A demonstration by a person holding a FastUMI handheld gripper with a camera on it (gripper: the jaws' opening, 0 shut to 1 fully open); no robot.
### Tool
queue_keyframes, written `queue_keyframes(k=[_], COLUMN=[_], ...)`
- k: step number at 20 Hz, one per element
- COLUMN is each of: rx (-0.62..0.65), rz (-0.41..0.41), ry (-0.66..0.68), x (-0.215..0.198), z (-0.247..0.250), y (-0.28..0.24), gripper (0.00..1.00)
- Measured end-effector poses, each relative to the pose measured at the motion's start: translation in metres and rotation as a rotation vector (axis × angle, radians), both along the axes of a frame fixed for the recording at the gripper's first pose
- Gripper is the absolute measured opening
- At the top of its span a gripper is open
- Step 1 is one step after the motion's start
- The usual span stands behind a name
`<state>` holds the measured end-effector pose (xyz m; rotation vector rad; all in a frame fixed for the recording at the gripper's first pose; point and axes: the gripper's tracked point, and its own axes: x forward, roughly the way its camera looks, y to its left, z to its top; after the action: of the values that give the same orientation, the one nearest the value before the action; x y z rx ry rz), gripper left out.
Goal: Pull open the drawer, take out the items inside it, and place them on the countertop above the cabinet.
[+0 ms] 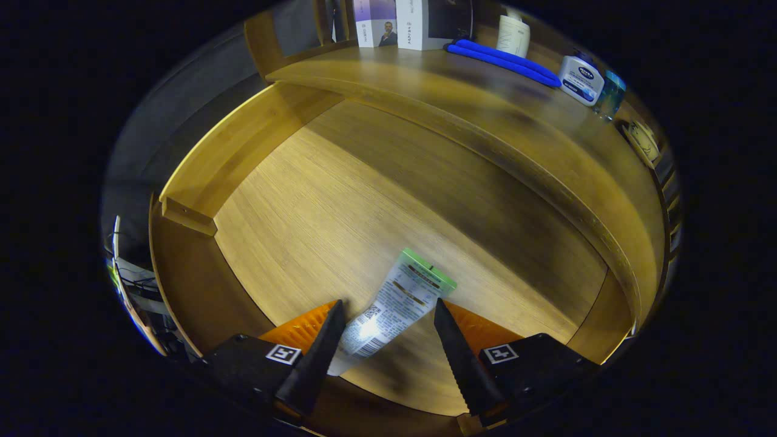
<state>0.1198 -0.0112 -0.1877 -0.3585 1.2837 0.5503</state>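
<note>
The hand-held gripper hung wide open around the tube in the drawer, so squeezing probably came next.

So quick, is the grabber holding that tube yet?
Gripper: open, not holding; the green-capped tube lies between its fingers on the drawer floor.

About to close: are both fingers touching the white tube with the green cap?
Cannot tell. The gripper view shows the tube between the open gripper, against one finger, clear of the other.

one tube in the drawer; on the countertop: two boxes, two bottles, one blue cloth.
</note>
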Motion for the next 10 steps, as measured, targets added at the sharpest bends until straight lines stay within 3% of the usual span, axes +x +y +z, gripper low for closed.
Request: queue_keyframes(k=[1, 3, 6, 9, 10], rx=[0.010, 0.000, 0.001, -0.022, -0.032], rz=[-0.002, -0.022, -0.038, -0.017, 0.001], ry=[0.014, 0.047, 0.081, 0.067, 0.066], x=[-0.001, -0.006, -0.008, -0.008, -0.009], z=[-0.003, -0.006, -0.022, -0.007, -0.011], y=[0.002, 0.000, 0.000, -0.001, -0.002], gripper=[0.96, 0.76, 0.74, 0.43, 0.42])
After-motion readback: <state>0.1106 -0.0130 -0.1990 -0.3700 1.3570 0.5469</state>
